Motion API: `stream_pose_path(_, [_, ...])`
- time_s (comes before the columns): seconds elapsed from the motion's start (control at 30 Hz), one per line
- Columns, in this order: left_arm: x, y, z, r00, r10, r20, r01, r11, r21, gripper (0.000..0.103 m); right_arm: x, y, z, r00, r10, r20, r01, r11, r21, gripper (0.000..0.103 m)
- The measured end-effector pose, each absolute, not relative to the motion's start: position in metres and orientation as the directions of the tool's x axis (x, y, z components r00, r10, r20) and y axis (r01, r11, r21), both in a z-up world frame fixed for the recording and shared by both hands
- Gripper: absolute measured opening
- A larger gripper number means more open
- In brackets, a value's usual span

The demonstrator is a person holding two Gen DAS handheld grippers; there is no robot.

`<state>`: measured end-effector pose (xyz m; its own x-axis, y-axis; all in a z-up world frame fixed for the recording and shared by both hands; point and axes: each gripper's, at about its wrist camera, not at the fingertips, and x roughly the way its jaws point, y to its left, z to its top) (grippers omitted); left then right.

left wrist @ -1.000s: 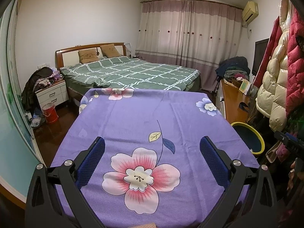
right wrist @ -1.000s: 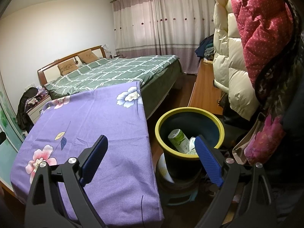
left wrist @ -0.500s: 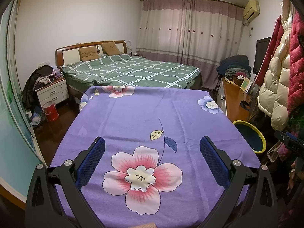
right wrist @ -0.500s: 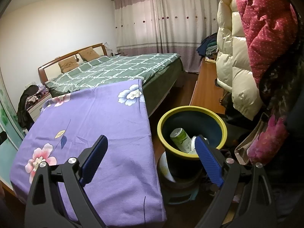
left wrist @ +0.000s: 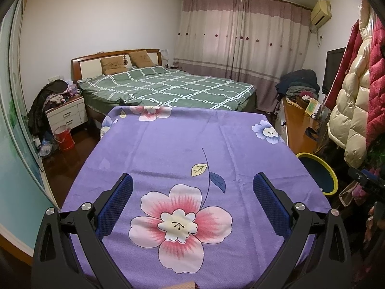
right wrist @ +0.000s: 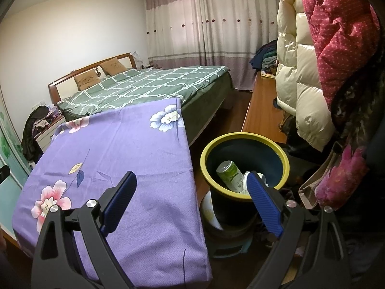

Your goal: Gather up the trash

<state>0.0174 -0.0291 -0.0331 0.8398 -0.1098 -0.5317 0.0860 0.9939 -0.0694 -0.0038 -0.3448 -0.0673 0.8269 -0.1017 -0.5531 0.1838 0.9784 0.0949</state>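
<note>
Right now your left tool (left wrist: 192,192) hangs with its blue pads wide apart and nothing between them, over the purple flowered cloth (left wrist: 182,149) on the worktop. Your right tool (right wrist: 190,192) is spread just as wide and empty, at the cloth's right edge. Just beyond its right pad stands the yellow-rimmed bin (right wrist: 245,142) on the floor, with a green can (right wrist: 229,174) and a white item (right wrist: 247,180) lying inside. Farther off, the green checked bed (left wrist: 168,89) stretches toward the curtains (left wrist: 240,43).

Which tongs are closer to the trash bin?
Right. The right tongs hover beside the trash bin; the left tongs sit over the purple cloth, farther away.
</note>
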Motion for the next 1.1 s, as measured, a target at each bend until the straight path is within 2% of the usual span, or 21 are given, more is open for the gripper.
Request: stream_pose_path(1.1, [0.0218,-0.0342,-0.0388,0.829,-0.105,-0.55,0.091,0.994,-0.053,0.098,-0.0035,-0.3408,-0.0744,0.819,-0.098,-0.566,0.181,0.979,0.091,0.088])
